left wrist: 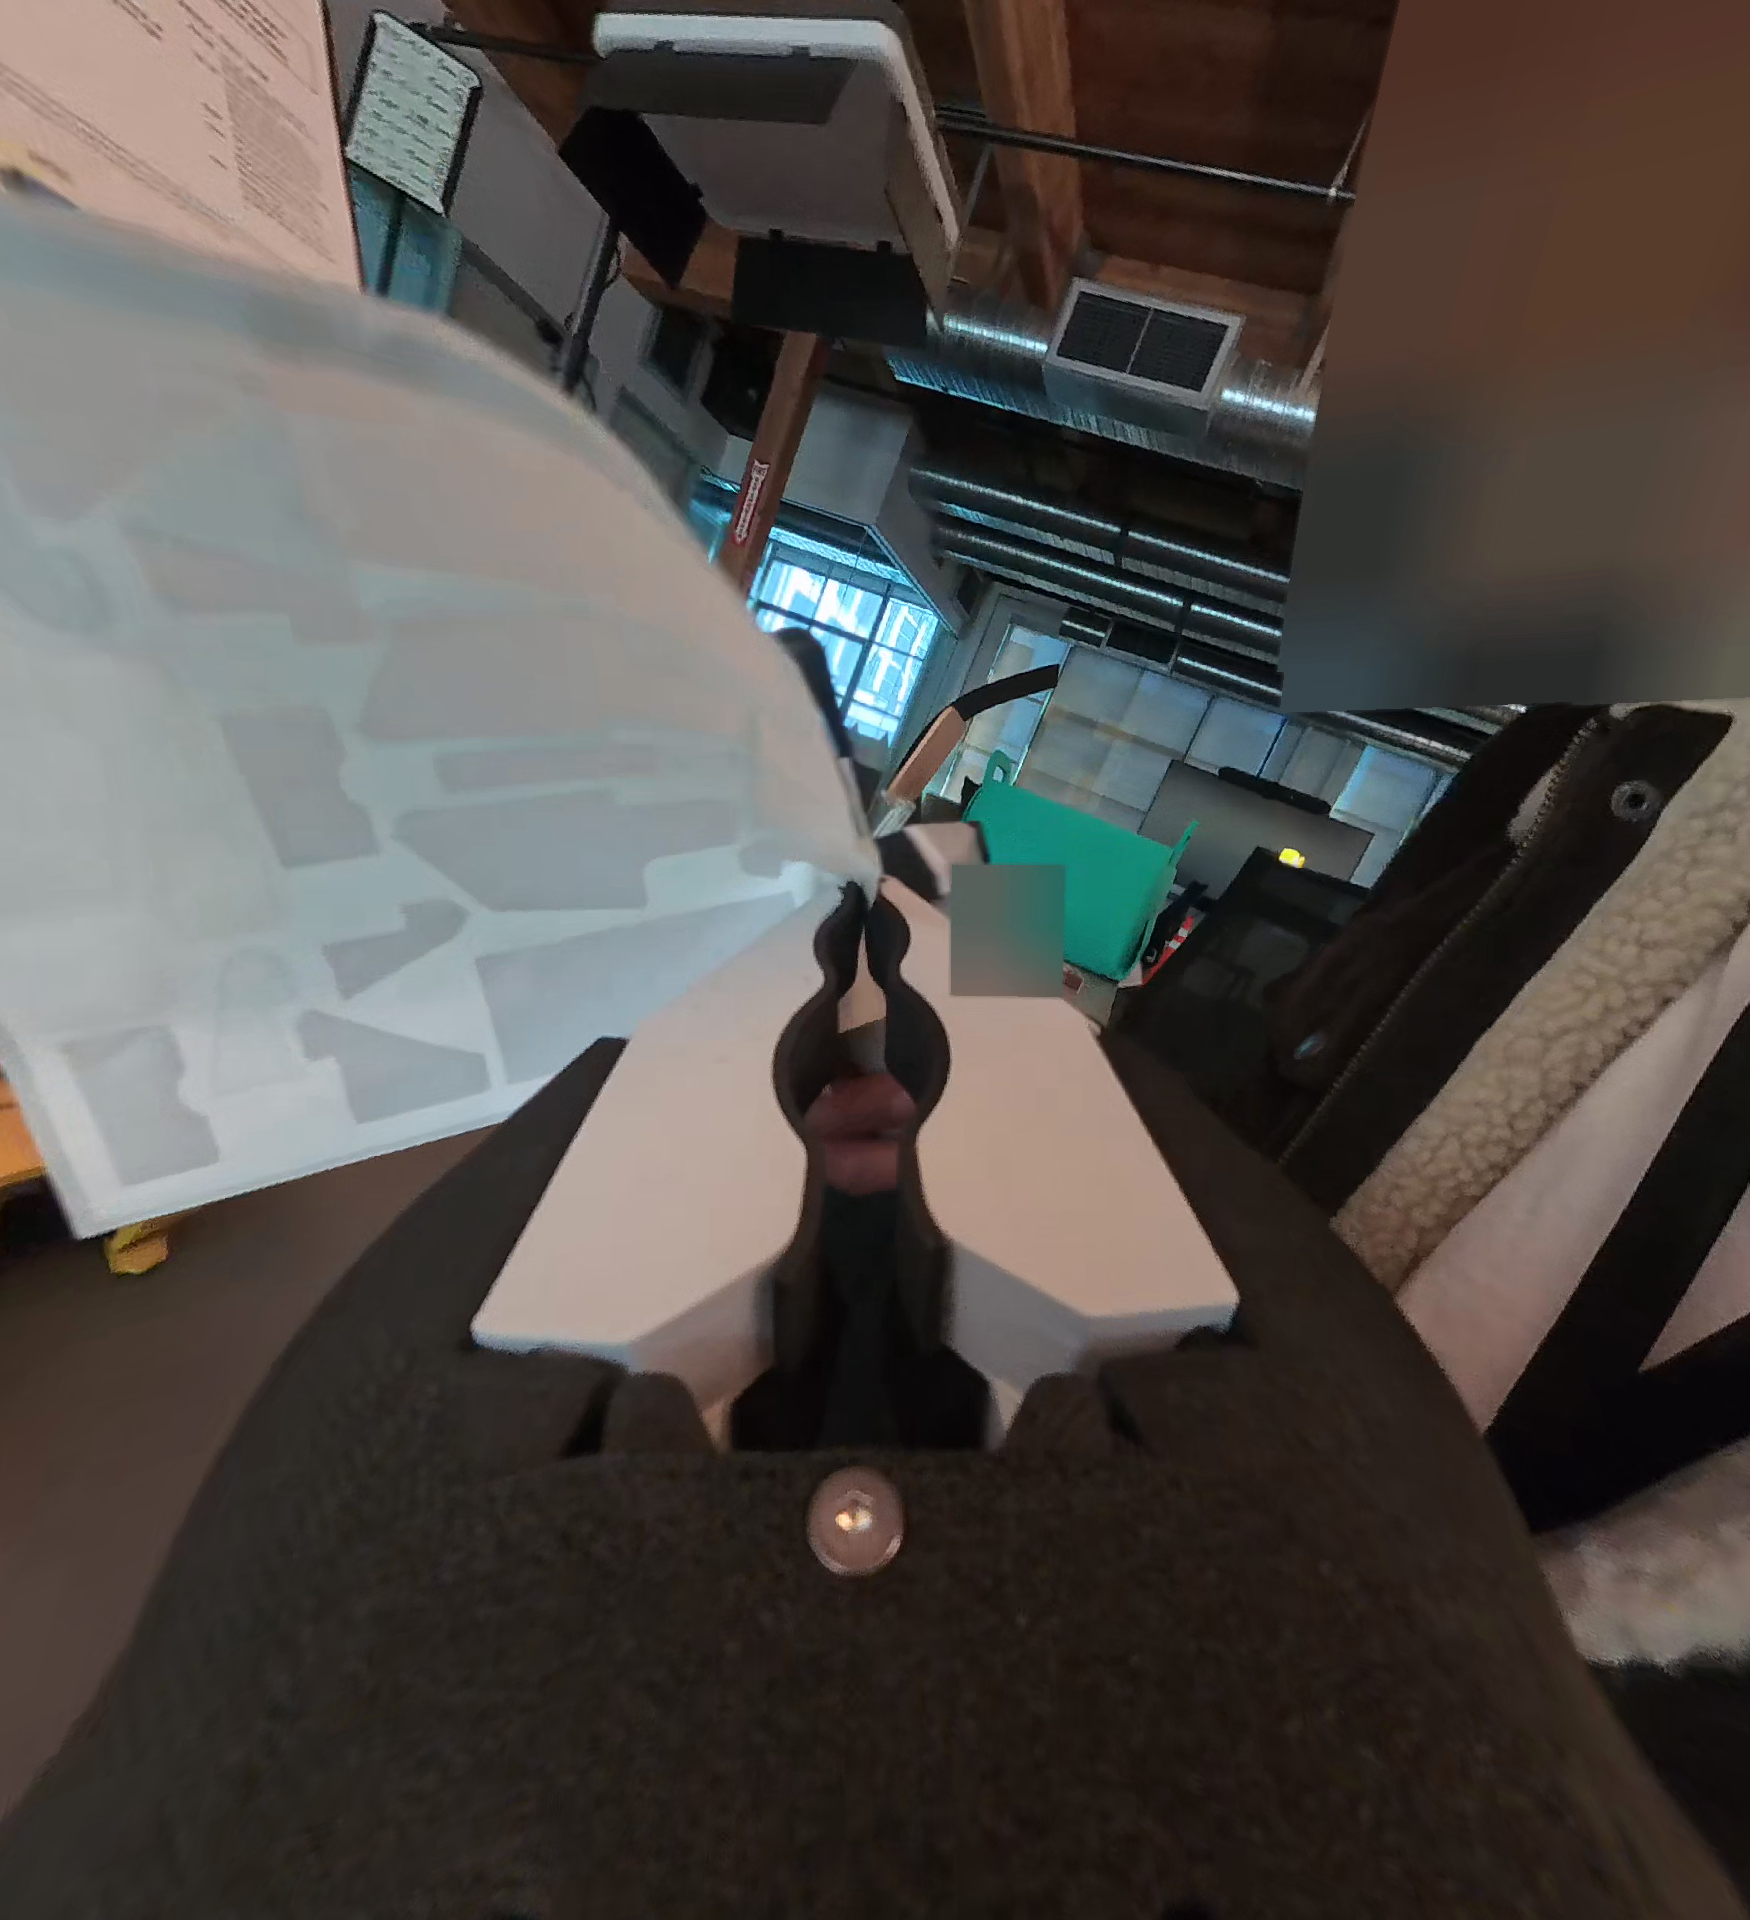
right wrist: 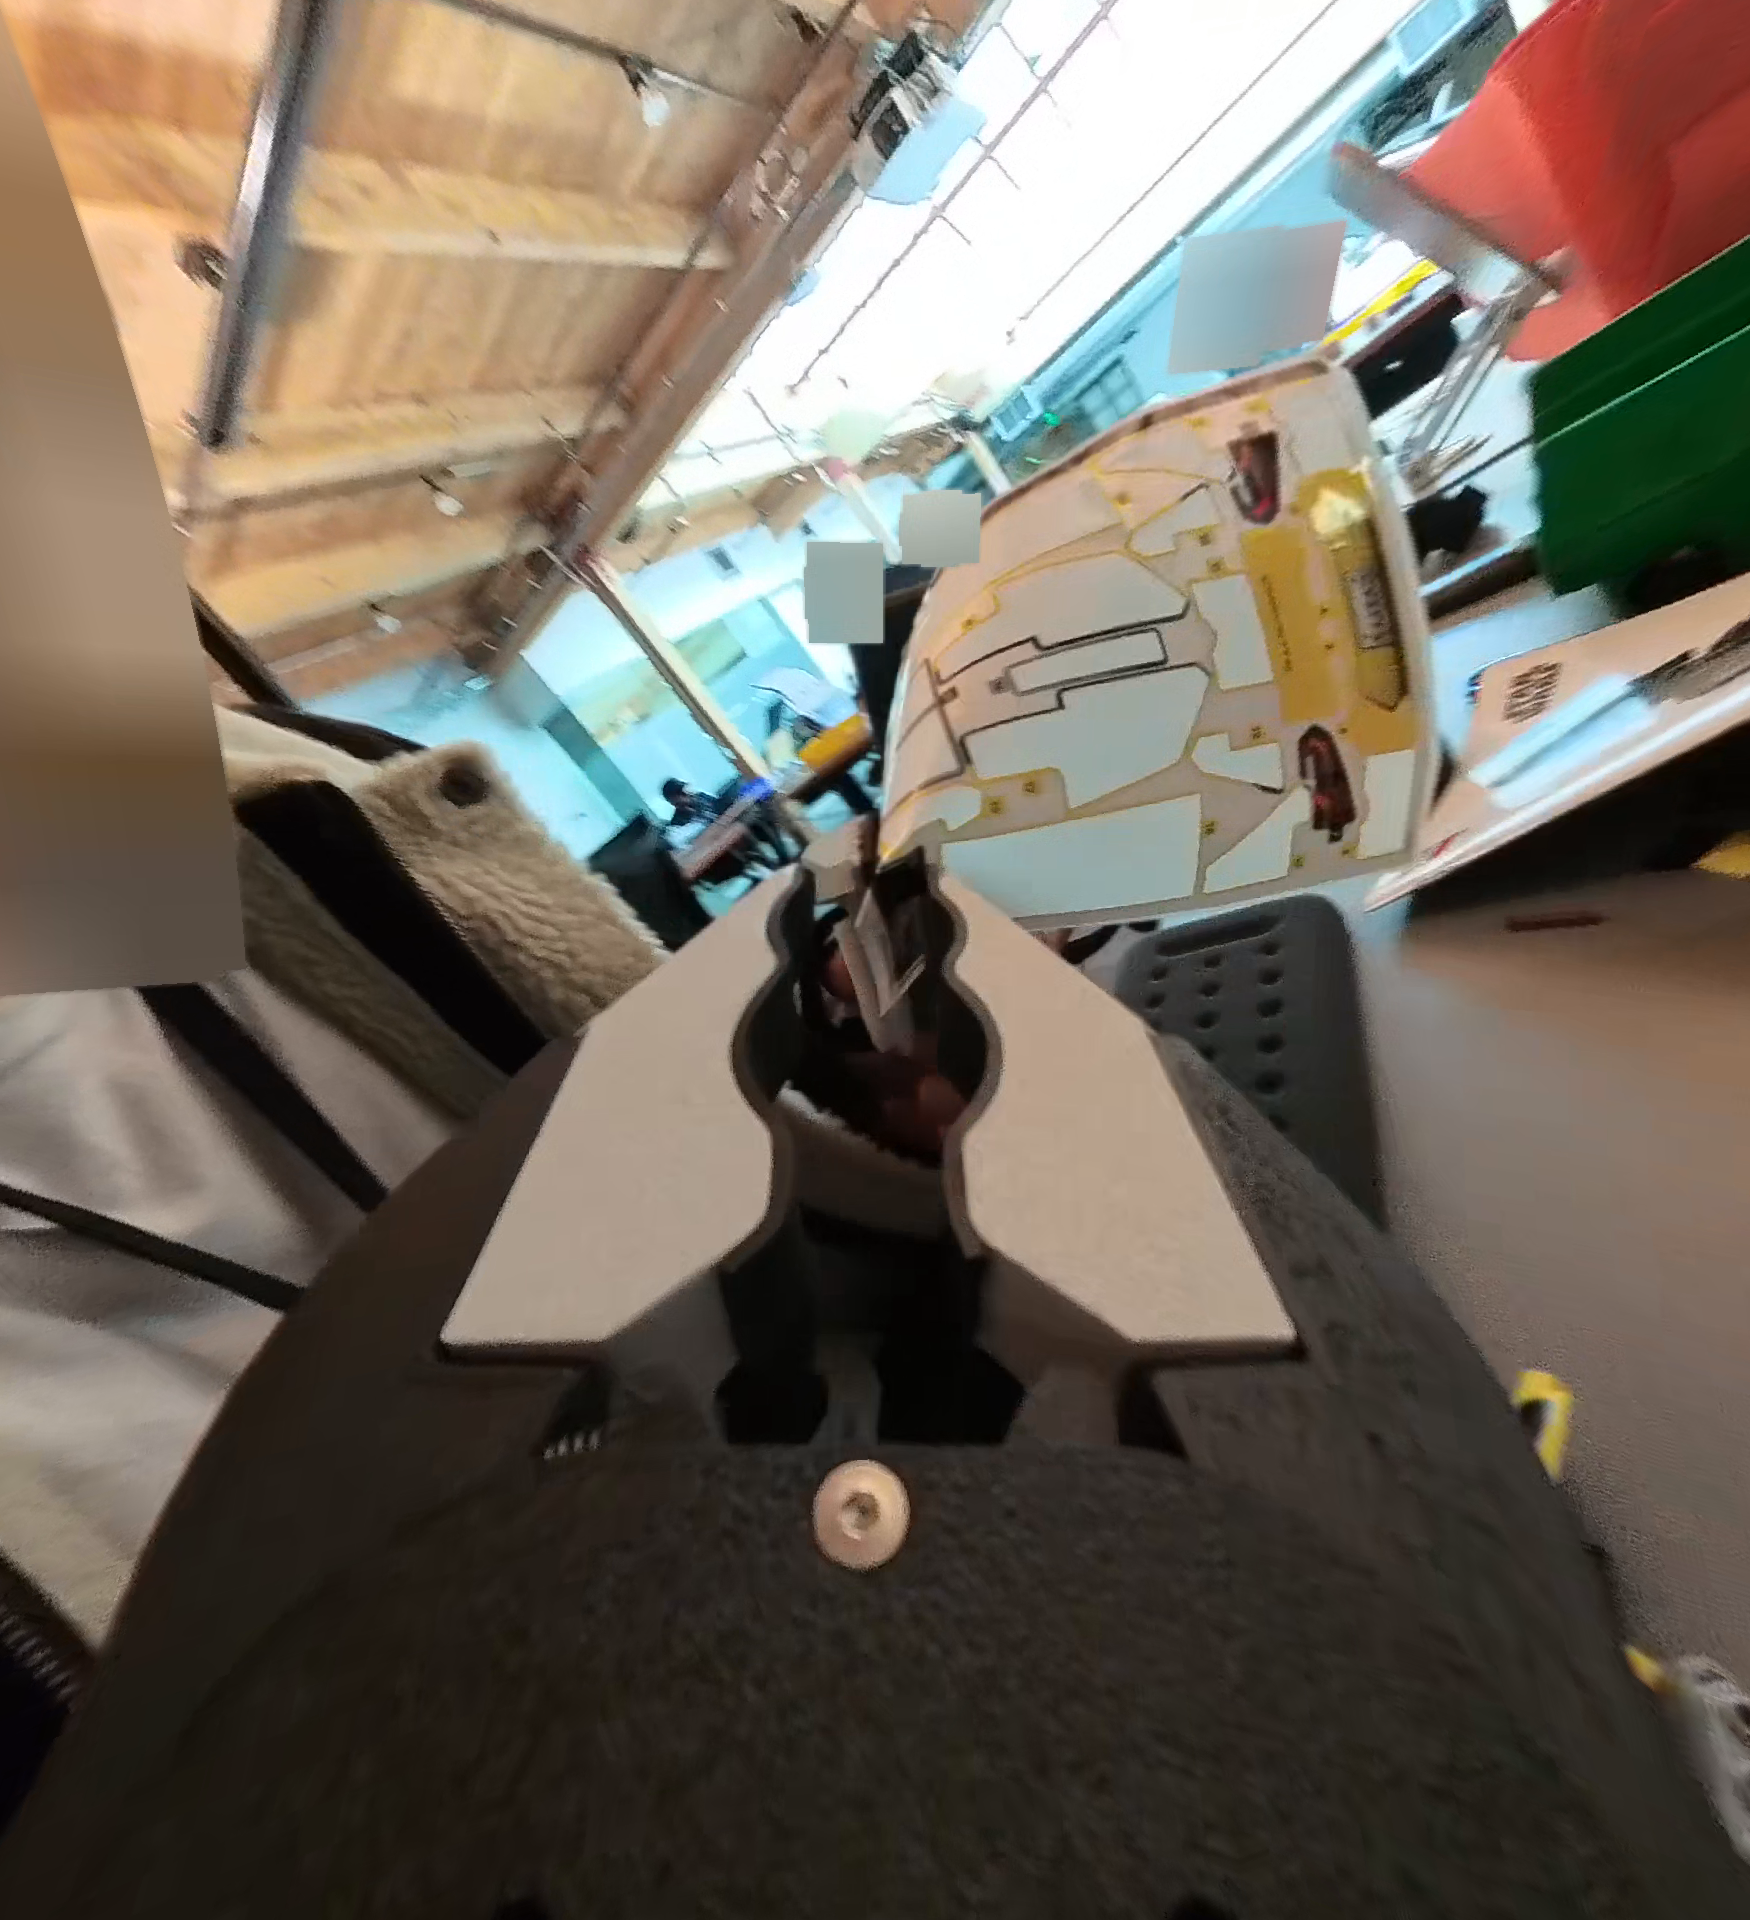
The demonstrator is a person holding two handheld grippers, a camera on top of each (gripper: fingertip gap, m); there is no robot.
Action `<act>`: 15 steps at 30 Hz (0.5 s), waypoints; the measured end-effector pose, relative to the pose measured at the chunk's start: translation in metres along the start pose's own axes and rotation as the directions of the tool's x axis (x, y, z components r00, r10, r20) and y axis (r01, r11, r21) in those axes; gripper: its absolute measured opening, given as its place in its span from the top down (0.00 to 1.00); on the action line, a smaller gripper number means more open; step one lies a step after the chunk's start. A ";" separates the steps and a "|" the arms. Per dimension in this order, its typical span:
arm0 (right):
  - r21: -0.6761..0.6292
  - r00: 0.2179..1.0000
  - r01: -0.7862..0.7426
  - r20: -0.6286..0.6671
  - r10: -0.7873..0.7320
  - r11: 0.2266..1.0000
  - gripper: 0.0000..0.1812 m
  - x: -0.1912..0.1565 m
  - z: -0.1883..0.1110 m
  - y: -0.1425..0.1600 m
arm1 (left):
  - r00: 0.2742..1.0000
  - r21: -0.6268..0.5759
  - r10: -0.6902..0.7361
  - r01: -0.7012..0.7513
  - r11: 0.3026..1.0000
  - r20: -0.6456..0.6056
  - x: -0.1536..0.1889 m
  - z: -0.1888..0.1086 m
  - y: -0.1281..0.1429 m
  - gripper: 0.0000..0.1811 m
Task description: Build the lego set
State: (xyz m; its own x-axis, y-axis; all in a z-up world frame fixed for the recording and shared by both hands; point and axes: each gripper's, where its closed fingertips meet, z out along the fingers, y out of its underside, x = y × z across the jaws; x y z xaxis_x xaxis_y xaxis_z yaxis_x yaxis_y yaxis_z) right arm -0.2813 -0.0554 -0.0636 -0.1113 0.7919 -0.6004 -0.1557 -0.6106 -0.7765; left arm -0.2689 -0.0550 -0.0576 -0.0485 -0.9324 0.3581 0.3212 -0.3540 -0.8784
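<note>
Both grippers are held up in the air at one corner of a sticker sheet. In the left wrist view the sheet [left wrist: 331, 727] shows its pale back, with grey shapes showing through. My left gripper [left wrist: 860, 904] is shut on its lower right corner. In the right wrist view the sheet [right wrist: 1141, 686] shows its printed side, with white and yellow stickers. My right gripper [right wrist: 876, 883] is shut at the sheet's lower left corner, with a small white and dark sticker strip [right wrist: 886, 966] between its fingers. A grey fingertip of the other gripper [right wrist: 835, 862] touches the same corner.
A person's fleece-lined jacket [left wrist: 1536, 987] is close on the right; it also shows in the right wrist view [right wrist: 414, 894]. A grey perforated chair back [right wrist: 1255, 997], a tilted printed board [right wrist: 1619, 727] and a green bin [right wrist: 1702, 436] lie ahead. A white beam [right wrist: 1728, 1766] and a yellow piece [right wrist: 1541, 1418] lie on the grey tabletop. My left and right fingertips are right by each other. About 15 cm separates my right fingertips from the white beam [right wrist: 1728, 1766].
</note>
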 end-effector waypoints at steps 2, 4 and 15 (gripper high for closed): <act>0.013 0.996 -0.072 0.057 0.071 0.997 0.94 -0.001 -0.002 0.001 | 1.000 -0.013 0.021 -0.021 1.000 -0.003 0.003 0.001 0.001 1.00; 0.015 0.989 -0.118 0.089 0.116 0.993 0.94 -0.001 -0.002 0.002 | 0.999 -0.022 0.041 -0.041 0.999 0.005 0.004 0.001 0.002 1.00; 0.001 0.941 -0.280 0.197 0.275 0.960 0.95 0.000 -0.005 0.005 | 0.988 -0.095 0.147 -0.142 0.985 0.046 0.003 0.002 0.008 1.00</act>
State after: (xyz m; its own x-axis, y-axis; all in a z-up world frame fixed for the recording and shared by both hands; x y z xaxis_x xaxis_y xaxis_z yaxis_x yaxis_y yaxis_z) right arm -0.2776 -0.0589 -0.0684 -0.3405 0.5791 -0.7407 -0.1188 -0.8080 -0.5771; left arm -0.2649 -0.0600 -0.0630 0.0424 -0.9701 0.2391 0.2339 -0.2230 -0.9463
